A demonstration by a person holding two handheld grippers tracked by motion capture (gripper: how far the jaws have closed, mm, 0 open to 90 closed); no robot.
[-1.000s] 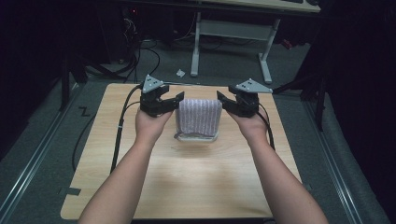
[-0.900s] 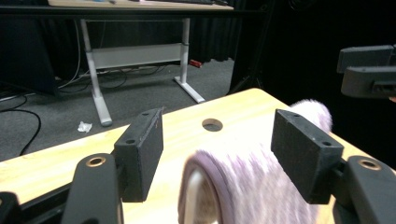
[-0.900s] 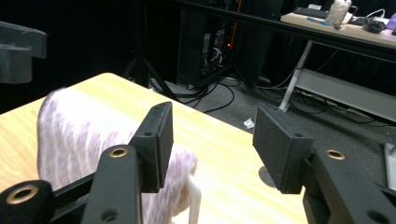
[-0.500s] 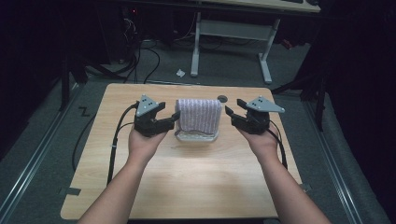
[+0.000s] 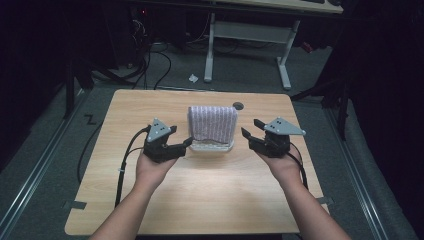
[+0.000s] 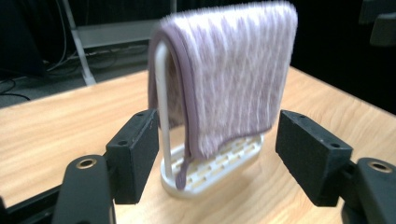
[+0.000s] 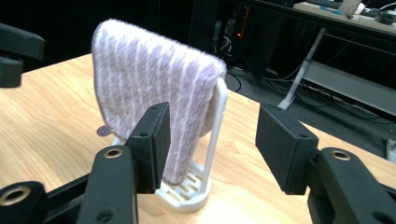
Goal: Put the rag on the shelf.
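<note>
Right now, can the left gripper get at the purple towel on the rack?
Probably yes. The left gripper is open beside the rack, and bare table lies between it and the towel.

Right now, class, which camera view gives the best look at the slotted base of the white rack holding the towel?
The left gripper view: the white rack is close, and its base slots show below the striped towel. The right gripper view shows one base end and the upright hoop. The high view shows a thin strip of base under the towel.
</note>
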